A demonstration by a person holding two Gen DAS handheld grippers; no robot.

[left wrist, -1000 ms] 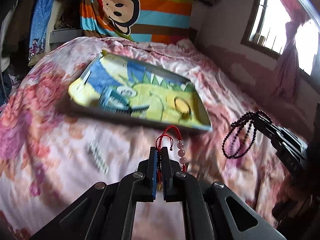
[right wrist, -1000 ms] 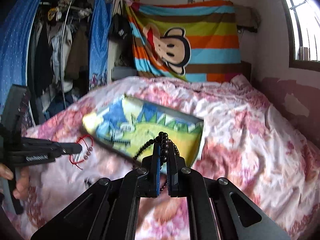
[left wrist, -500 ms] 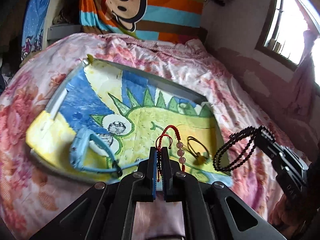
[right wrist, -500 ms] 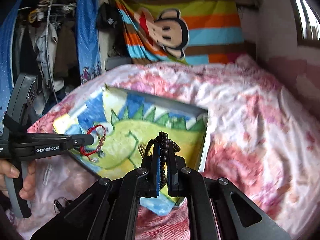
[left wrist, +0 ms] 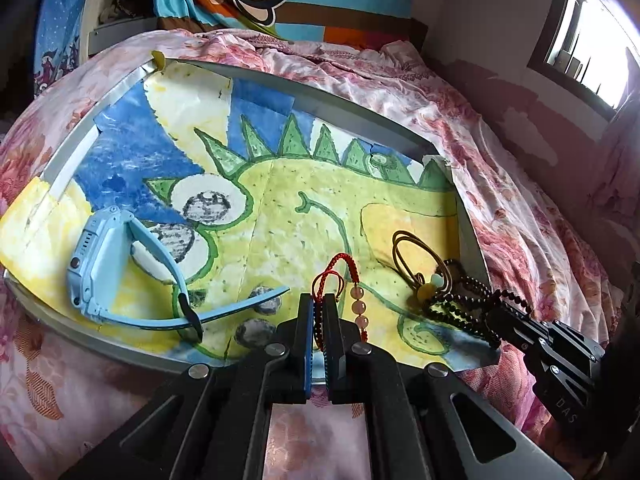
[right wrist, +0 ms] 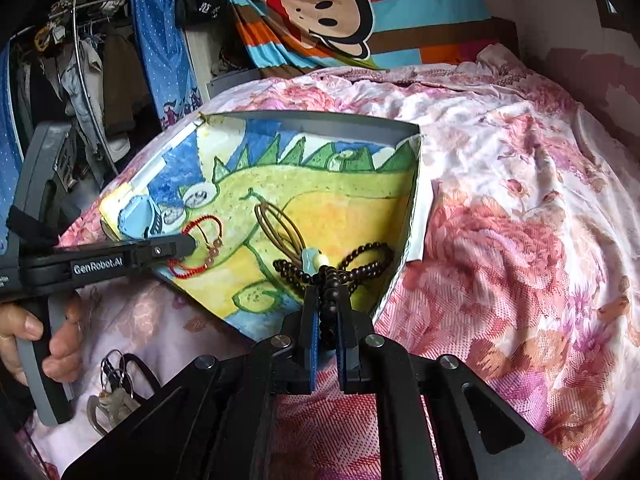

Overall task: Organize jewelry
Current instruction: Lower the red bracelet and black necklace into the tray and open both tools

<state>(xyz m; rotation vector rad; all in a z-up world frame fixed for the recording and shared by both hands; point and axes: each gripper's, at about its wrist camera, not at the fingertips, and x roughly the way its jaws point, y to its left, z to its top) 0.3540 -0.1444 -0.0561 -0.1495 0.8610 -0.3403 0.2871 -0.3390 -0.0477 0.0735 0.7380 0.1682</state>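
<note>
Jewelry fills both my hands. My left hand-held gripper (left wrist: 318,322) is clamped on the red cord bracelet (left wrist: 334,280), its loop and pink beads dangling just ahead of the fingertips, over the near edge of the tray (left wrist: 120,92). My right hand-held gripper (right wrist: 327,312) has the dark bead strand (right wrist: 352,264) between its jaws, which are opening; the beads' loops already sag onto the tray floor right in front of it. Both pieces look light and limp, so I judge they will drape and swing rather than hold shape. A pinch on the cord or across the bunched beads seems best, since round beads could roll out of the pads.

Further out, the tray rests on the floral bed (right wrist: 520,240) and is lined with a painted dinosaur picture. Touching the dark beads lies a thin gold-coloured cord necklace (left wrist: 416,252) with a pale pendant. Off to my left gripper's left sits a light blue watch (left wrist: 104,264), stiffer, easiest taken by its strap.
</note>
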